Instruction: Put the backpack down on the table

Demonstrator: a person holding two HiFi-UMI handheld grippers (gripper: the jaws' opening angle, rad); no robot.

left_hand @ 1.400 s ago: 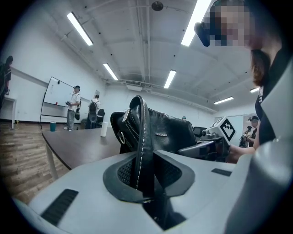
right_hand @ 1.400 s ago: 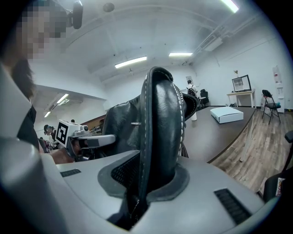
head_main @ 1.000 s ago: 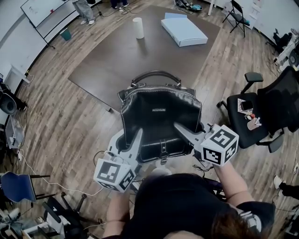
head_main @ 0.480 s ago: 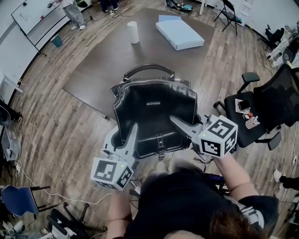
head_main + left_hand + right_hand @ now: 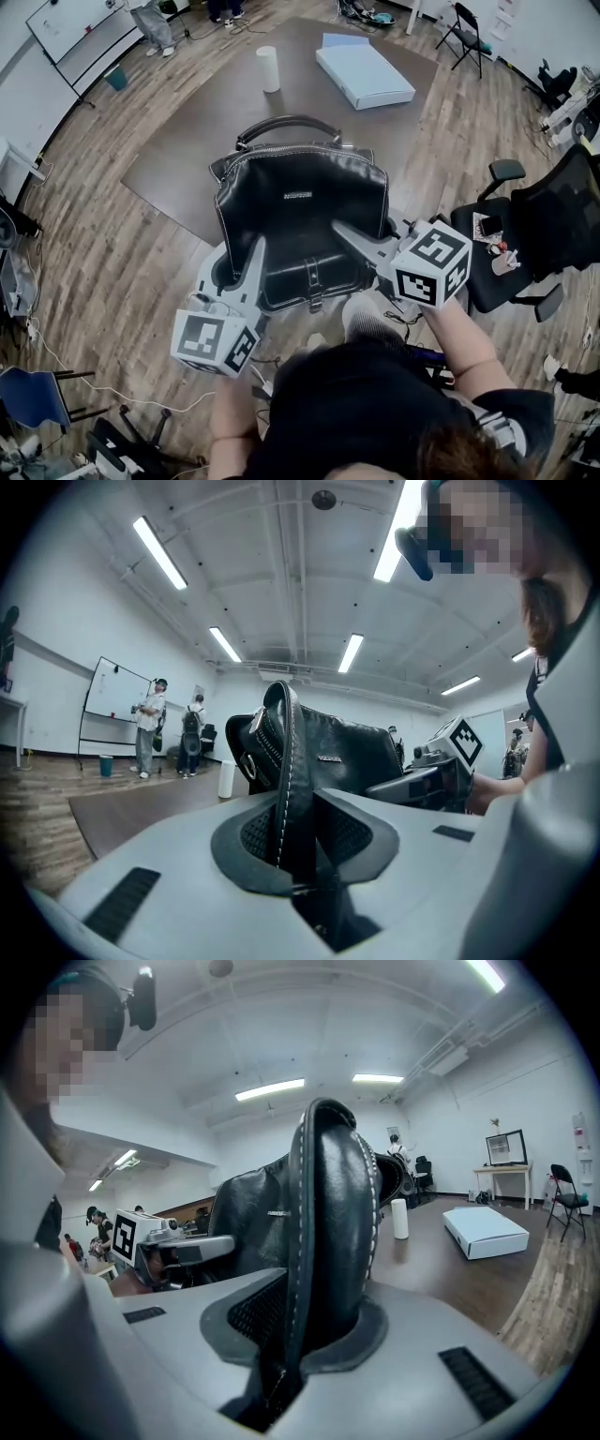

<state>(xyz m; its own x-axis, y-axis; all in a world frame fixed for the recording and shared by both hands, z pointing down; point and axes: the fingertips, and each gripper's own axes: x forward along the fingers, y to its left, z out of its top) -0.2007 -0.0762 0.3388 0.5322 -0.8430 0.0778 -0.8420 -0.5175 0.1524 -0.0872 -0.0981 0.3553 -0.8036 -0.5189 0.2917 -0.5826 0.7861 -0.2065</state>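
Backpack point(image 5: 300, 211): black leather, hung over the table's point(image 5: 187, 141) near edge
Left gripper point(image 5: 246, 270): clamped its left side
Right gripper point(image 5: 354, 236): clamped its right side

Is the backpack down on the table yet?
Off, it seems: the backpack is clamped between left gripper and right gripper, its lower part out over the floor.

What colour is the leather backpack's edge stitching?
White, on black leather backpack; best in right gripper view.
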